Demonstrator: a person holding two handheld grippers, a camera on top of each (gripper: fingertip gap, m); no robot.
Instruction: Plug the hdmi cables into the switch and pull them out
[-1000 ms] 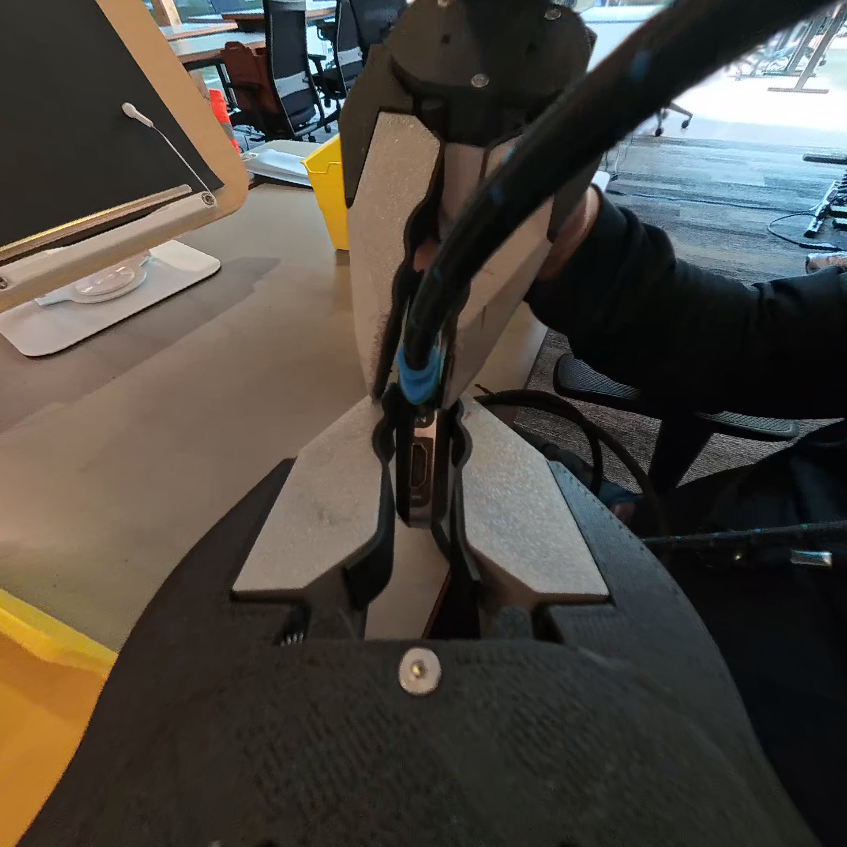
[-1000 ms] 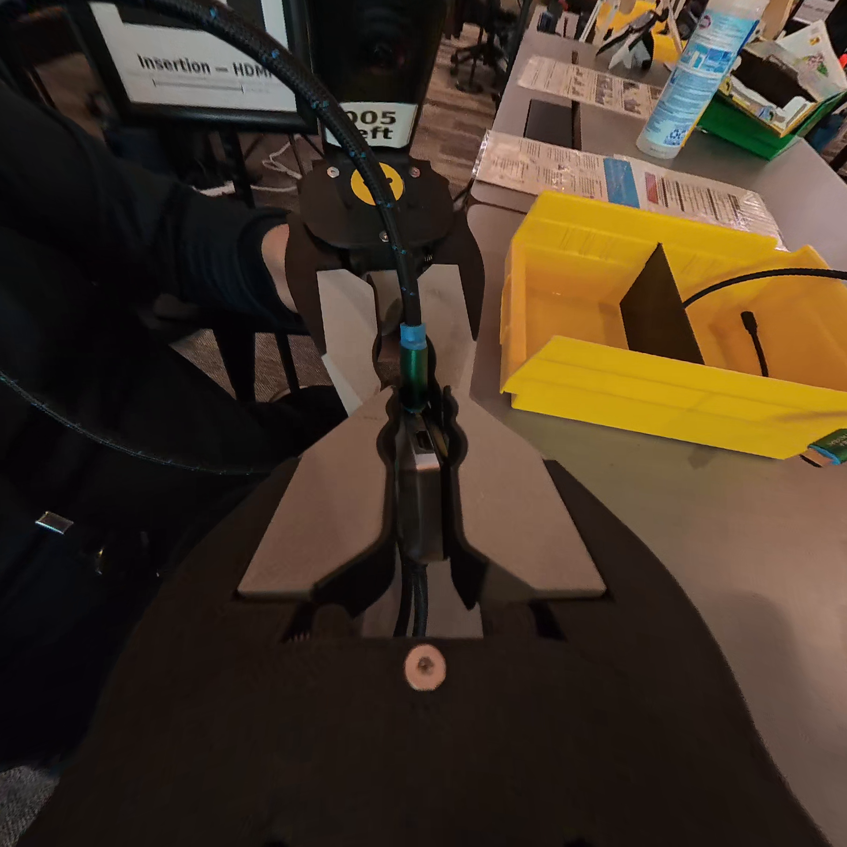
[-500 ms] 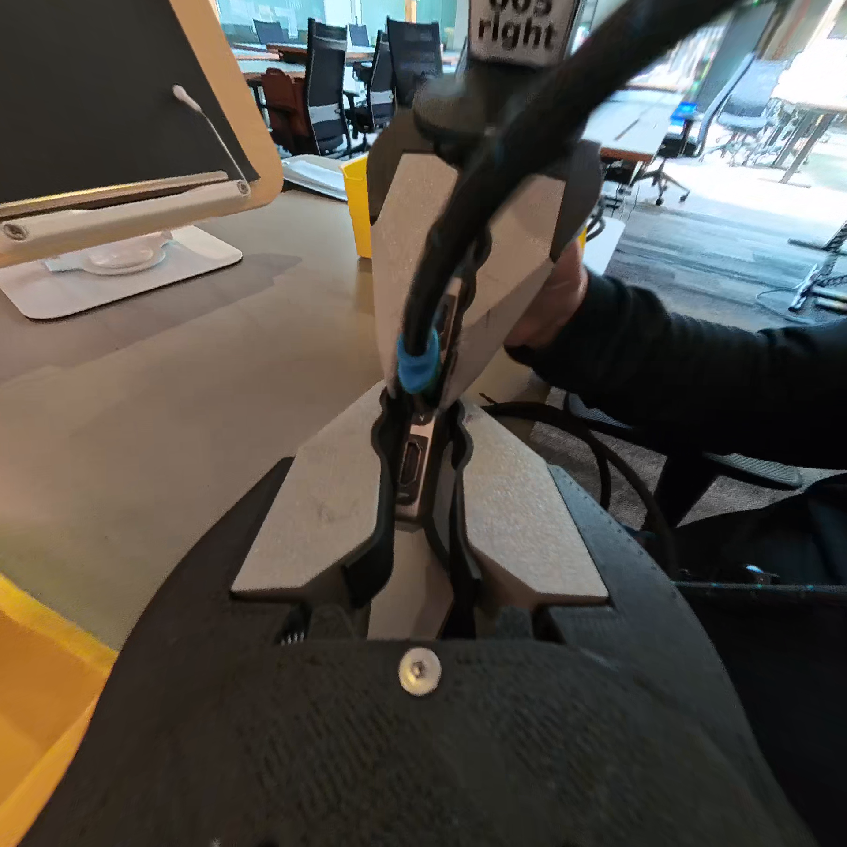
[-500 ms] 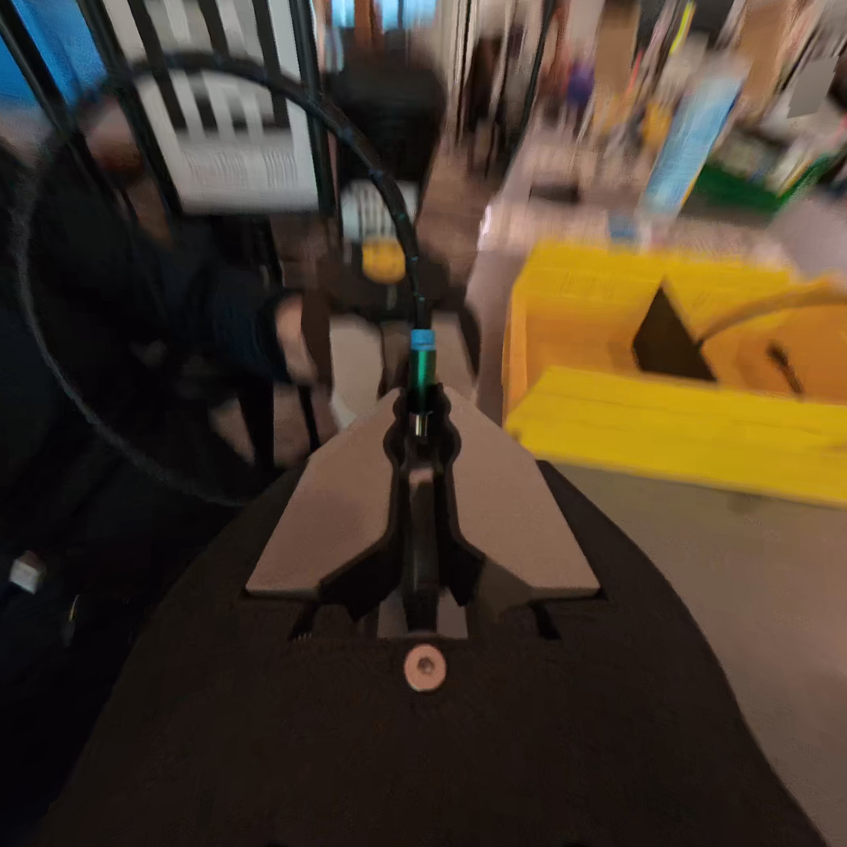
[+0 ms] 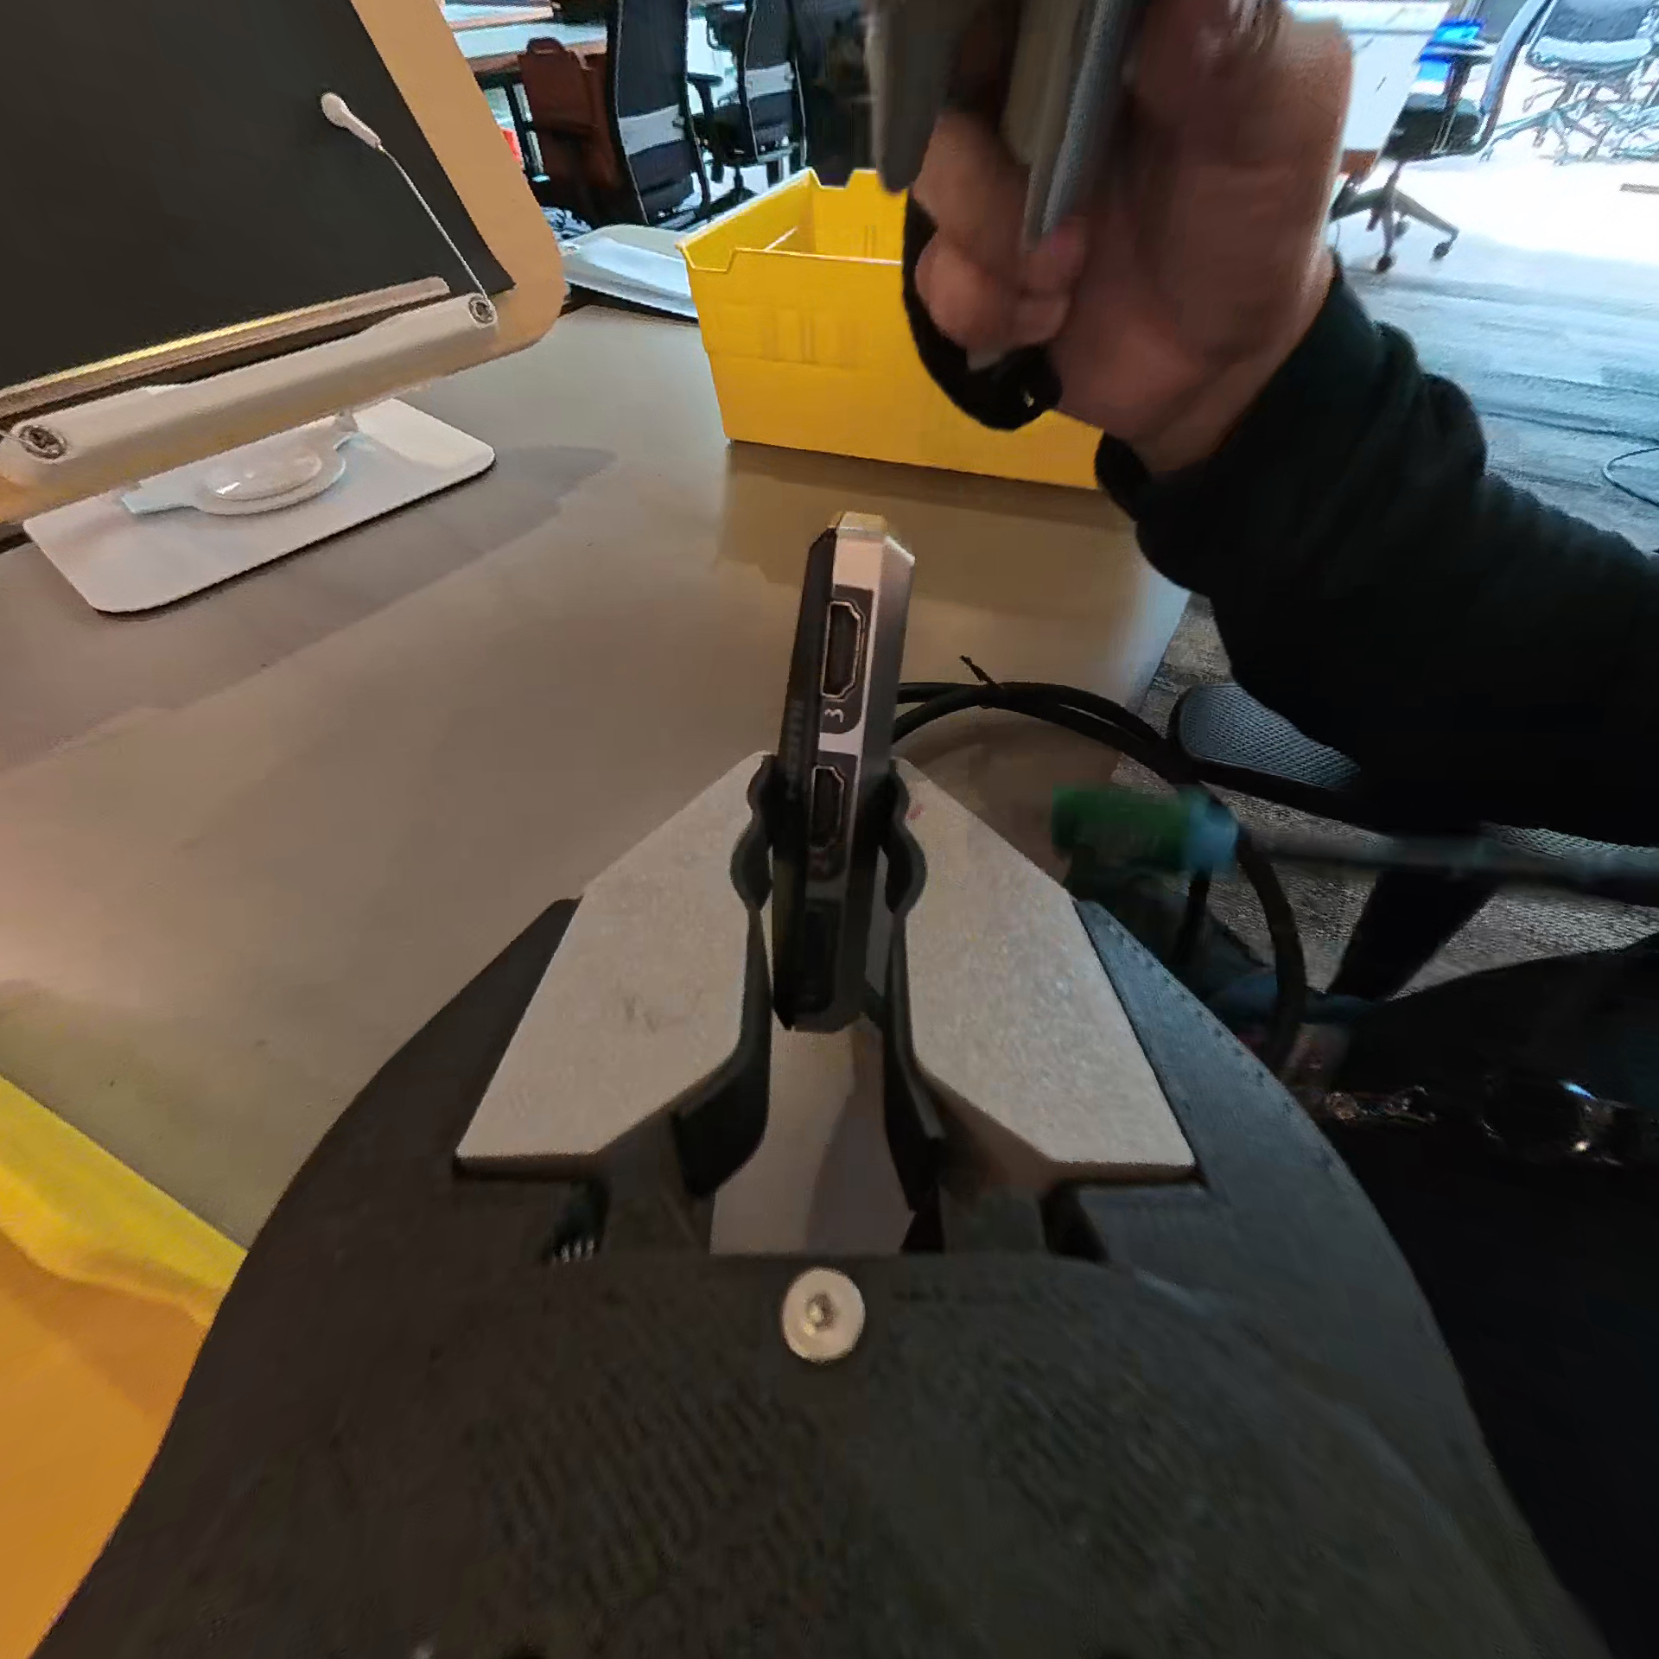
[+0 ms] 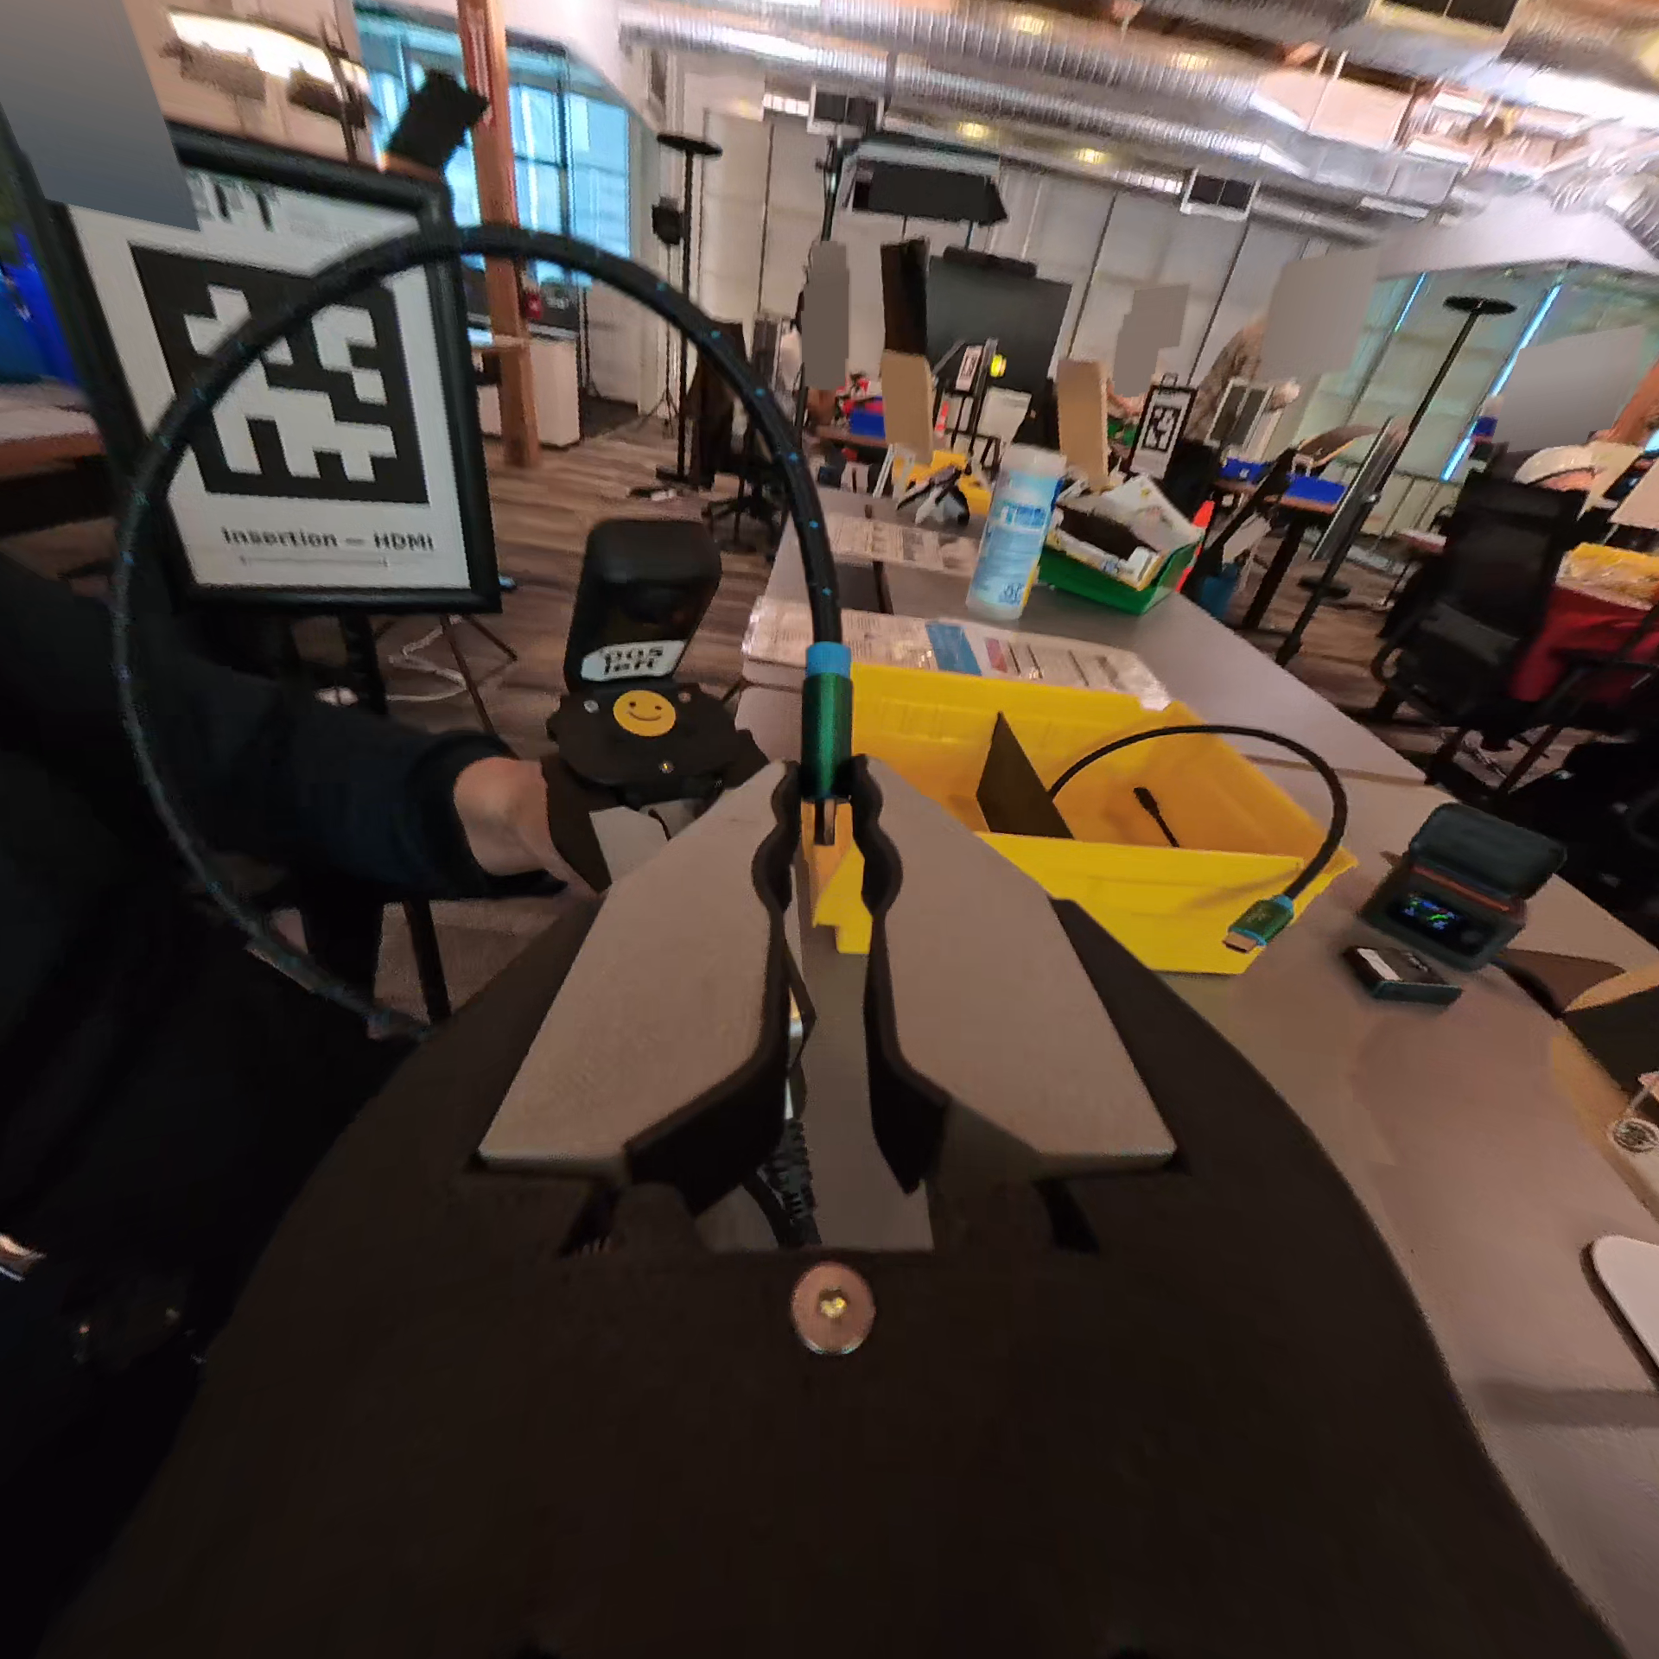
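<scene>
The left gripper (image 5: 826, 808) is clenched on the slim grey metal HDMI switch (image 5: 848, 682), which stands on edge between the fingertips with its port side facing the camera. Two ports show above and between the fingertips, both unoccupied; a third lower down is too dark to judge. The switch is held above the near edge of the grey-brown tabletop (image 5: 359, 763).

The right gripper (image 6: 830, 808) grasps the green metal plug with a blue collar (image 6: 826, 709) of the black braided HDMI cable (image 6: 449, 260). The plug stands upright in the fingertips, and the cable arches up and over to the left, then drops past the dark sleeve (image 6: 269, 790) of the person holding the tools. In the left wrist view a blurred green and blue plug (image 5: 1140, 830) lies to the right of the switch, apart from it, off the table edge; it may be the same plug, but the blur leaves that unsure.

Beyond the right fingertips sits a yellow plastic bin with a black divider (image 6: 1122, 880). A second, thinner black cable with a green plug (image 6: 1261, 925) curls out of the bin and hangs over its near right corner. To the right of it lie a small dark device with a lit screen (image 6: 1445, 889) and a flat black block (image 6: 1400, 974). Far left in the left wrist view stands a tan-framed dark panel on a white stand (image 5: 260, 386).
</scene>
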